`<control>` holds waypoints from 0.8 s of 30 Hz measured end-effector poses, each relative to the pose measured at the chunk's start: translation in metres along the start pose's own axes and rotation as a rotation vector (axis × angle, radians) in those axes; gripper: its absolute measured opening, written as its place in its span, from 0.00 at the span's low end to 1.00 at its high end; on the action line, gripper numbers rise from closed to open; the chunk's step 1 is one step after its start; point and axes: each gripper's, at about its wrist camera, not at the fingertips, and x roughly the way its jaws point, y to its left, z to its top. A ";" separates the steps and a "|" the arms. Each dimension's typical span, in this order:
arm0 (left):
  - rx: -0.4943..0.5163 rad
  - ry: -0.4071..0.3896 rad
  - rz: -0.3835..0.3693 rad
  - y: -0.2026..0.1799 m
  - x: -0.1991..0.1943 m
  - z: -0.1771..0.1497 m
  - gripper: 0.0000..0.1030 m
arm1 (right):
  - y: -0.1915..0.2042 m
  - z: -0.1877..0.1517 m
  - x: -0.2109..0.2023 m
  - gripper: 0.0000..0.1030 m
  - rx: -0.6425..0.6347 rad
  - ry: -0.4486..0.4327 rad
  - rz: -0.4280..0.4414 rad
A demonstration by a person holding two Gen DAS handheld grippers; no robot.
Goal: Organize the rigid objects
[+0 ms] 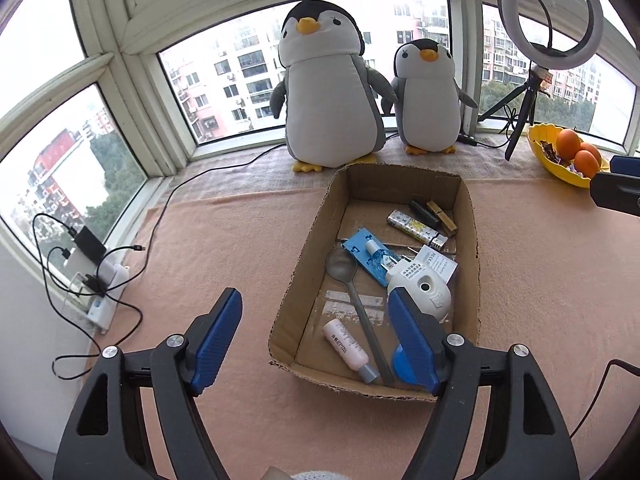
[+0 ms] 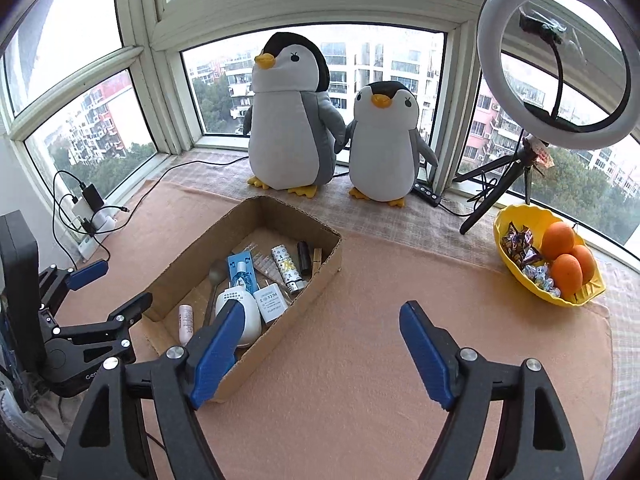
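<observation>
Both the left gripper (image 1: 316, 336) and the right gripper (image 2: 322, 350) stand wide open, holding nothing. The cardboard box (image 1: 304, 276) lies nearer the left gripper, long axis running toward the window edge.

Only "Gen" reads on the left tongs' (image 2: 90, 276) black body; the charger's (image 2: 272, 299) print is illegible.

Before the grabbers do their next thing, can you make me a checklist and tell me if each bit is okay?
1. Left gripper empty, jaws wide: ok.
2. Right gripper empty, jaws wide: ok.
3. Cardboard box flat on the pink cloth, open top: ok.
4. Spoon, pink bottle, lighter and white round gadget all inside the box: ok.
5. Loose rigid things left on the cloth outside the box: none seen: ok.
6. What lies under the left gripper's right finger: cannot tell.
</observation>
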 end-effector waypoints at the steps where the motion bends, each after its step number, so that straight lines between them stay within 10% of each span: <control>1: 0.002 -0.018 0.000 -0.002 -0.009 0.002 0.79 | -0.002 0.000 -0.006 0.77 0.006 -0.012 -0.010; 24: -0.049 -0.086 -0.076 -0.018 -0.086 0.007 0.79 | -0.019 -0.032 -0.090 0.86 0.067 -0.150 -0.103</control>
